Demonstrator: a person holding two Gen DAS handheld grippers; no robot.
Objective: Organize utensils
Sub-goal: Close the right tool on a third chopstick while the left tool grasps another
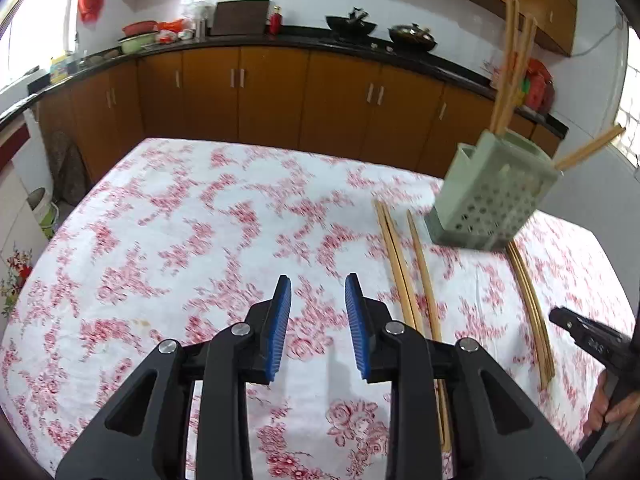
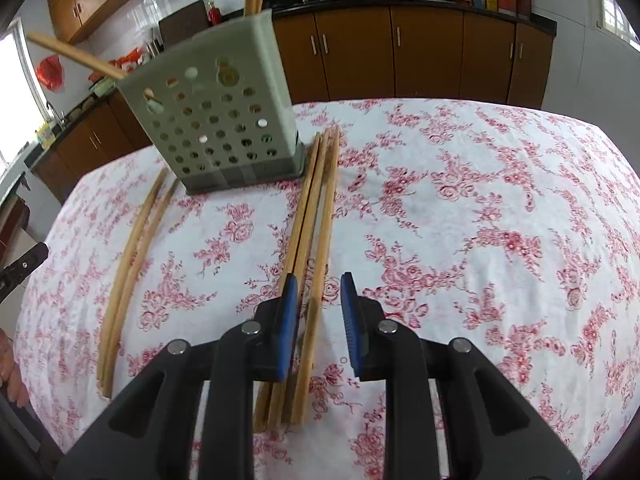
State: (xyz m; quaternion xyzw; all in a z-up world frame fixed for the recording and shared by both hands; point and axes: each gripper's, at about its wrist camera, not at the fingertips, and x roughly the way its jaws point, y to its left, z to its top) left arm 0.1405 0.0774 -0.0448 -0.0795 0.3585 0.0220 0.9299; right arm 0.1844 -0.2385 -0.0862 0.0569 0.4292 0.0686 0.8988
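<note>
Floral tablecloth (image 2: 460, 208), chopsticks (image 2: 320, 216) partly behind jaws

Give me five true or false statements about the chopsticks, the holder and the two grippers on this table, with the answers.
1. The holder already has chopsticks in it. True.
2. The holder lies on its side. False: it stands upright on the tablecloth.
3. The left gripper grips a chopstick. False: its jaws are open with only cloth between them.
4. Loose chopsticks lie on the cloth on both sides of the holder. True.
5. The right gripper is shut tight on a spoon. False: its jaws stand open over a bundle of chopsticks, one between the pads; no spoon shows.
</note>
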